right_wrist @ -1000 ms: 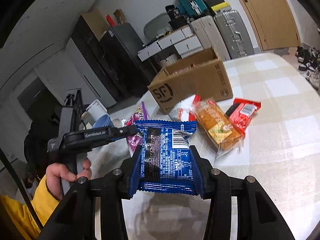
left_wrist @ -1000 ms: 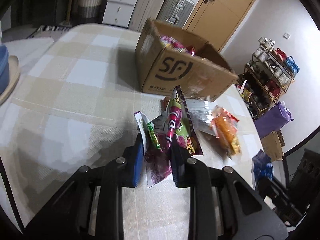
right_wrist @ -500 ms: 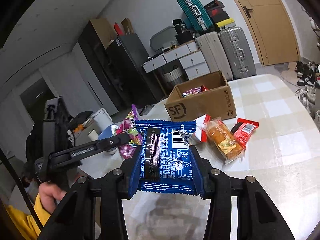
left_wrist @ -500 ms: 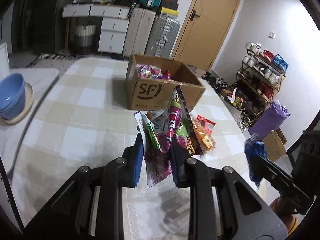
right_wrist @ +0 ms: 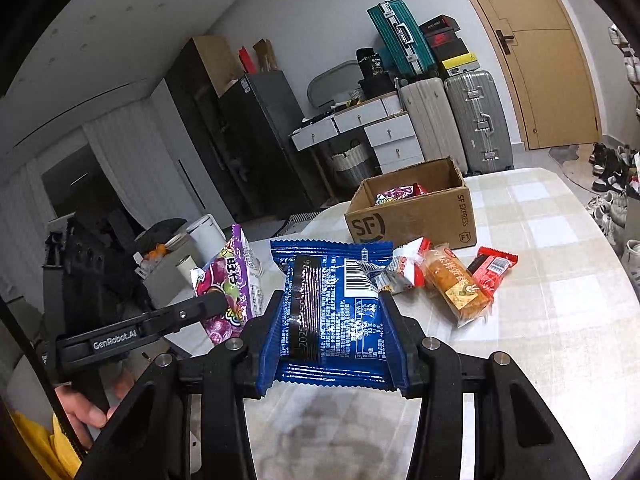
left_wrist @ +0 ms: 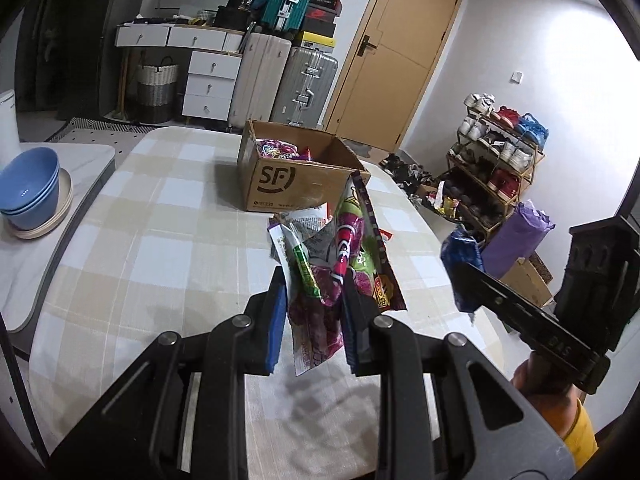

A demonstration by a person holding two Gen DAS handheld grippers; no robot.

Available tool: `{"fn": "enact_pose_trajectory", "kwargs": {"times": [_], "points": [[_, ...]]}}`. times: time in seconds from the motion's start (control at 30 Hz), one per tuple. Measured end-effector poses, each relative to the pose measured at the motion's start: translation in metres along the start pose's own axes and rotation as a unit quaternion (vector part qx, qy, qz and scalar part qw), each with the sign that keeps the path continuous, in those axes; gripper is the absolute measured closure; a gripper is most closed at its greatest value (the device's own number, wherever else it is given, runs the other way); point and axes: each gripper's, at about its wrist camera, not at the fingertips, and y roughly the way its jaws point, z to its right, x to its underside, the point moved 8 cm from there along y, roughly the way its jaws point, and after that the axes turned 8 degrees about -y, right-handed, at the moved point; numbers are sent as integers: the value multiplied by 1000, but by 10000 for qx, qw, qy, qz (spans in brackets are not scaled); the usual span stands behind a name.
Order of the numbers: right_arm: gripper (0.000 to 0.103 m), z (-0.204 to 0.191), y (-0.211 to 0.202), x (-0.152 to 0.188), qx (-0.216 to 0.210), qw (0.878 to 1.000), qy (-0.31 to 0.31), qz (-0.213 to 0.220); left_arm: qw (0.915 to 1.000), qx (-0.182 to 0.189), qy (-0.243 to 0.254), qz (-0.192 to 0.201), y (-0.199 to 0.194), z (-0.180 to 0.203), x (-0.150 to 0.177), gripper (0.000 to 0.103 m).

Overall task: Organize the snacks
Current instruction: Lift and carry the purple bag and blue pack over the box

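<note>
Both grippers are now riding higher and farther back from the box (left_wrist: 288,176) than a second ago, so the box is looking smaller in both views and more of the room is showing behind it.

The purple bag (left_wrist: 332,276) is sitting between the fingers of the left gripper (left_wrist: 314,312), clamped near its lower end and sticking up and forward past the fingertips, crumpled, off the table (left_wrist: 160,240). The blue pack (right_wrist: 332,312) is lying flat across the right gripper (right_wrist: 330,320), pinched at its two side edges, its top edge reaching past the fingertips, also clear of the table. In the right view the left gripper is showing to the left with the purple bag at its tip, just beside the blue pack.

On the table beyond the blue pack, a white-and-red pack (right_wrist: 404,270), an orange pack (right_wrist: 456,286) and a red pack (right_wrist: 490,272) are lying side by side in front of the box. The box is standing open with snacks (left_wrist: 276,150) inside.

Blue bowls (left_wrist: 30,188) are stacked on a side surface to the left, and suitcases (left_wrist: 288,72) are standing by the far wall.
</note>
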Motion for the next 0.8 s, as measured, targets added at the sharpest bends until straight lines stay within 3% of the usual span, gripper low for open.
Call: {"fn": "enact_pose_trajectory", "kwargs": {"times": [0.3,0.57,0.8], "points": [[58,4,6,-6,5,9999,30,102,10000,60,17,-43,-11,3,4,82],[58,13,15,-5,-25,9999,144,15,9999,34,-35,-150,5,-2,-3,82],[58,26,37,-57,-177,9998,-8,86,9997,109,-98,-200,29,0,-35,82]]}}
